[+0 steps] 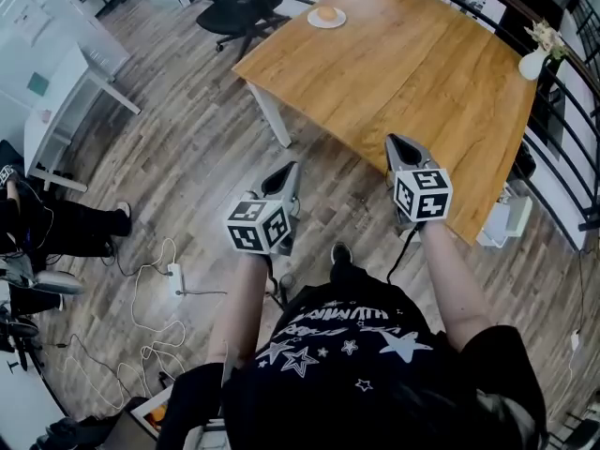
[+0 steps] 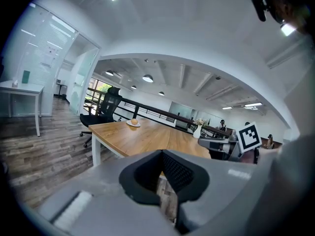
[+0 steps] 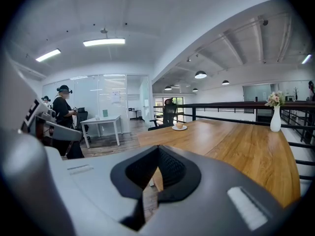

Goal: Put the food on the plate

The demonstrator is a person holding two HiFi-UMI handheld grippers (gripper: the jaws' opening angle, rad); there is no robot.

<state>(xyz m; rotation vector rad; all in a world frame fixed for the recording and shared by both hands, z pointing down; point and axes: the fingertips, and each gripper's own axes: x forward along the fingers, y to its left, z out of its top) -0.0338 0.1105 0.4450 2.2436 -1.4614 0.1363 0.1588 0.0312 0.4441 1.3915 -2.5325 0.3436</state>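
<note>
- The wooden table (image 1: 412, 73) filled the upper right of the head view. The person stood on the plank floor off its near edge, so nothing on it looked to be within reach.
- A black office chair (image 1: 246, 9) stood off the table's far-left corner, just beyond the plate.
- The left gripper (image 1: 292, 169) was held out above the floor, short of the table's near-left corner. It was aimed slightly down towards the tabletop, and its 2 jaws were clenched tip to tip with nothing between them.
- The right gripper (image 1: 393, 140) was held level with it, close to the table's near edge. Its jaws were also pressed together and empty. I judged this a carrying pose, not a reach.
- A white vase (image 1: 532, 64) of flowers stood at the table's far-right edge by the railing, well apart from the plate.
- The white plate (image 1: 312, 21) sat near the far-left corner, well apart from both grippers.
- The food (image 1: 326, 12), 1 round orange-brown piece that looked like a bun, lay on that plate.
- No other food showed on the table. The task looked either finished or waiting on food out of view, and I could not tell which.
</note>
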